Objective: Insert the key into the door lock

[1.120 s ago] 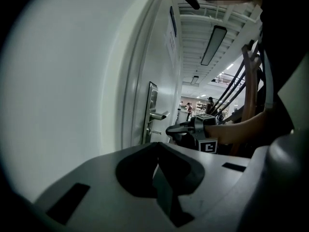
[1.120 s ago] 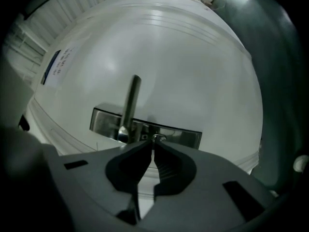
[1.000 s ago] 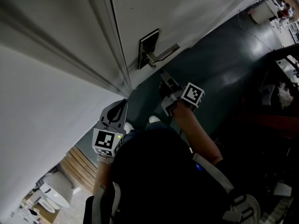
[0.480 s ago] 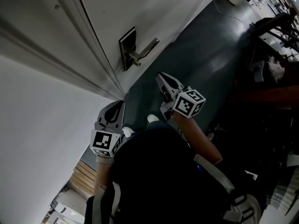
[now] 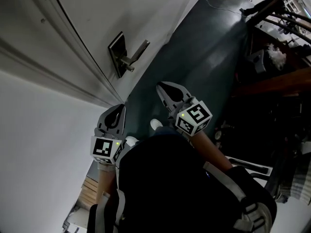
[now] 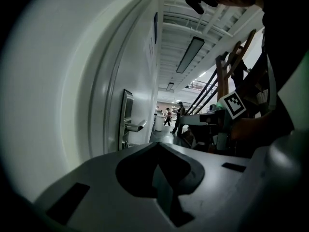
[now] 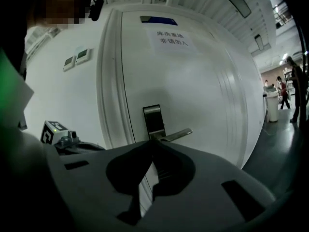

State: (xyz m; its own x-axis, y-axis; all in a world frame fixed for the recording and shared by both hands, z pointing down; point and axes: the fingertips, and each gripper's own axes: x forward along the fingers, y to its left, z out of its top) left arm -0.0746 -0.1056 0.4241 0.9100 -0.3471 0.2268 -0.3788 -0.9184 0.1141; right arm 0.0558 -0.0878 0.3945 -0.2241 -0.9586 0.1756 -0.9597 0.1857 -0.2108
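Note:
The white door (image 5: 146,13) carries a dark lock plate (image 5: 116,52) with a silver lever handle (image 5: 136,52). They also show as the lock plate (image 7: 153,120) and lever handle (image 7: 175,135) in the right gripper view, and as the lock plate (image 6: 126,116) in the left gripper view. My right gripper (image 5: 159,86) hangs below and right of the handle, apart from it, jaws shut. My left gripper (image 5: 121,107) sits low by the door frame, jaws shut too. Neither pair of jaws (image 7: 153,142) (image 6: 157,144) shows a key between them.
A white wall (image 5: 39,130) runs left of the door frame, with wall switches (image 7: 77,57) on it. A printed sign (image 7: 170,38) hangs on the door. Dark floor (image 5: 209,57) stretches right, with dark furniture (image 5: 277,57) beyond. People (image 7: 282,88) stand far down the hall.
The right gripper has drawn back from just under the lever handle and now sits farther from the door. The left gripper has barely moved. The head view has swung, shifting the lock up and left.

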